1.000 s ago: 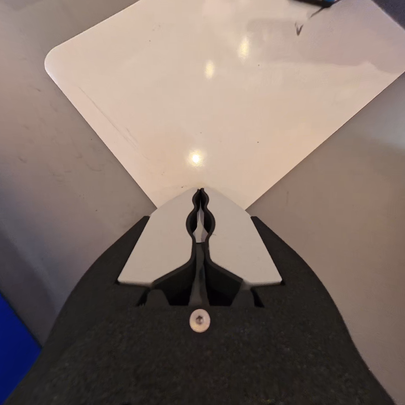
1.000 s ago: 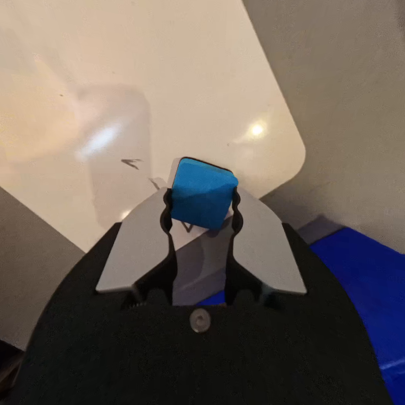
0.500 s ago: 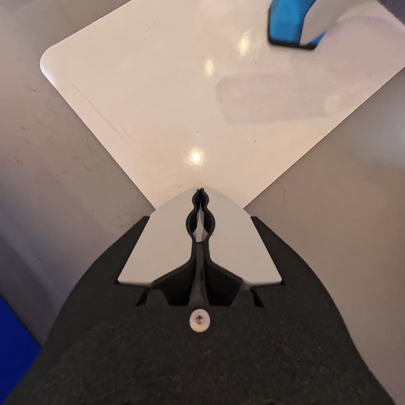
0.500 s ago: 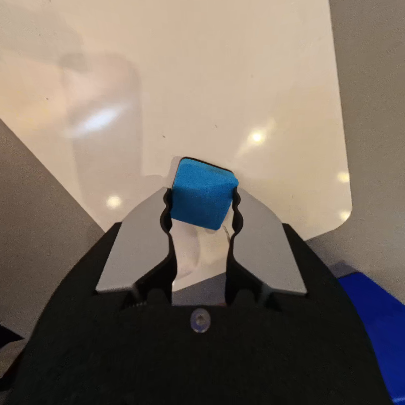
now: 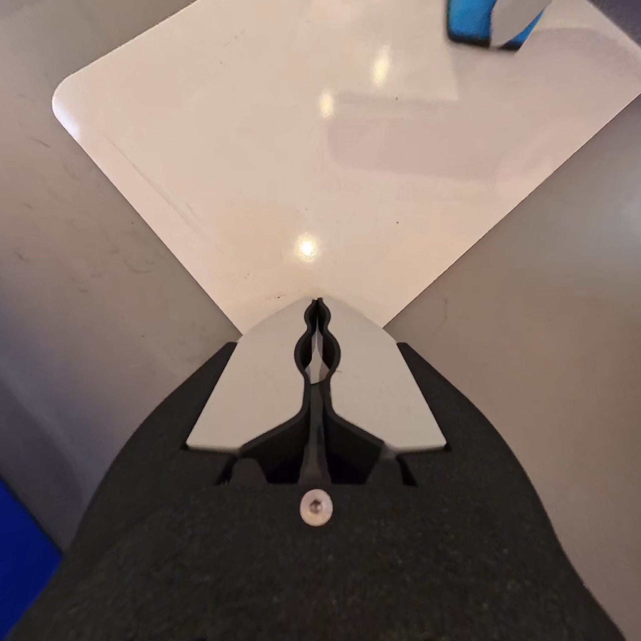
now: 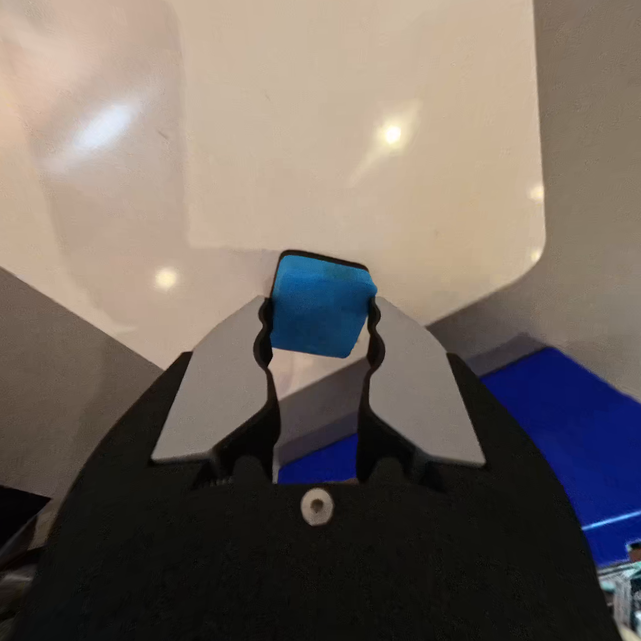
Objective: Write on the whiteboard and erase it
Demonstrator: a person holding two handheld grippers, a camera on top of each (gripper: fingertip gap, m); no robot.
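Whiteboard (image 5: 242, 156) on grey table (image 5: 86, 277)

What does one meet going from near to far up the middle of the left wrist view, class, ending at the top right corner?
Left tool, shut on the near corner → whiteboard, bare and glossy → blue eraser held by the right tool.

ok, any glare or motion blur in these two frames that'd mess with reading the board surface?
Left wrist view: round ceiling-light glints on the whiteboard, the brightest just ahead of the left tool, and a soft grey reflection at right; the eraser at the top edge is smeared. Right wrist view: softer all over, with glints and a broad hazy sheen at left; eraser edges in the right tool slightly blurred.
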